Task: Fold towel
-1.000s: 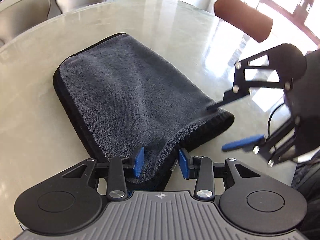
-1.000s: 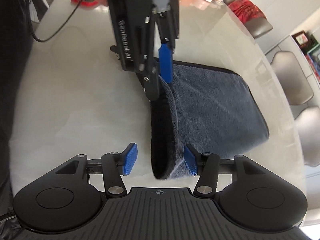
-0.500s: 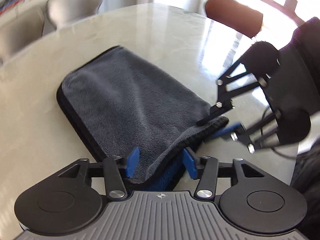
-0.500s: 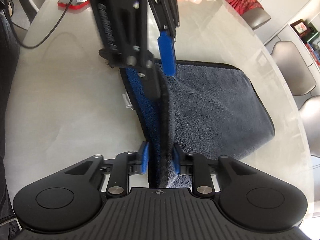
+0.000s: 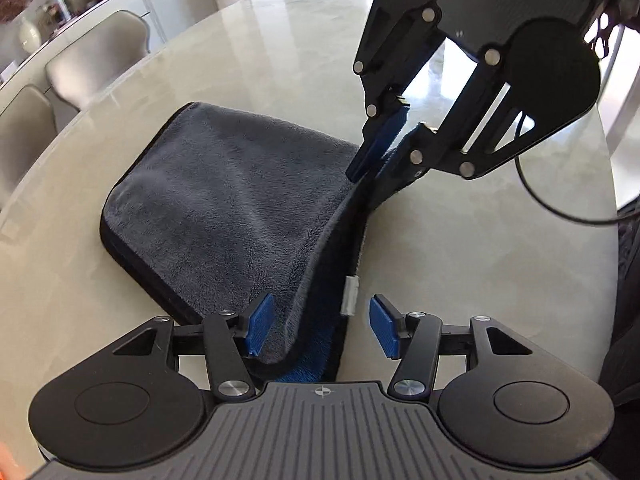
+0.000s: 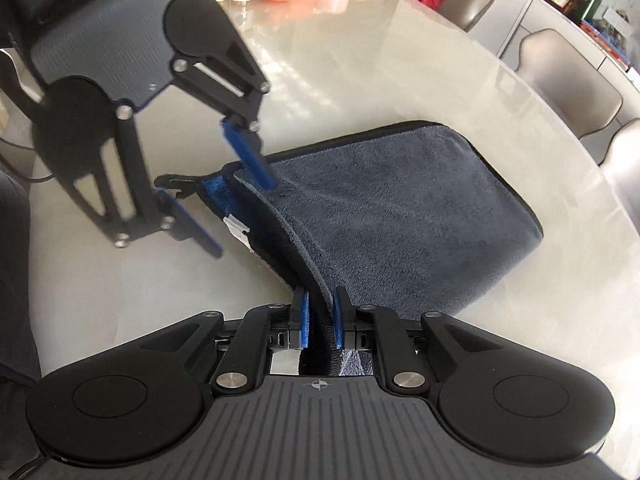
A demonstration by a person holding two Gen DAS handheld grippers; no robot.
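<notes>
Lifting the near edge of the grey towel (image 6: 400, 208) off the pale round table (image 6: 360, 60), I have my right gripper (image 6: 320, 322) clamped on one corner, its blue pads pinching the black-bound hem right at the camera's foot. The jaws on that side closed in the last second, and the cloth sits squarely between them.

My left gripper (image 5: 318, 328) is another matter. Its jaws have been opening and now stand apart, with the towel's other near corner (image 5: 296, 336) lying loosely between them; the left pad (image 5: 258, 328) seems to brush the pile, the right pad (image 5: 384, 332) is clear of it. A small white label (image 5: 350, 294) hangs off the hem just ahead of that right pad. I read this hand as not holding anything yet.

Ahead of both tools the already-doubled towel stretches flat across the table, its far fold lying well beyond the fingertips, with the raised edge slung between the two grippers and the blue underside showing along it.

As I judge it, the step in hand is securing both near corners before carrying them over for the next fold. The next move calls for closing the left jaws firmly on the hem, catching both layers, then raising the two hands together and sweeping the edge forward, away from me, to meet the far side squarely.
</notes>
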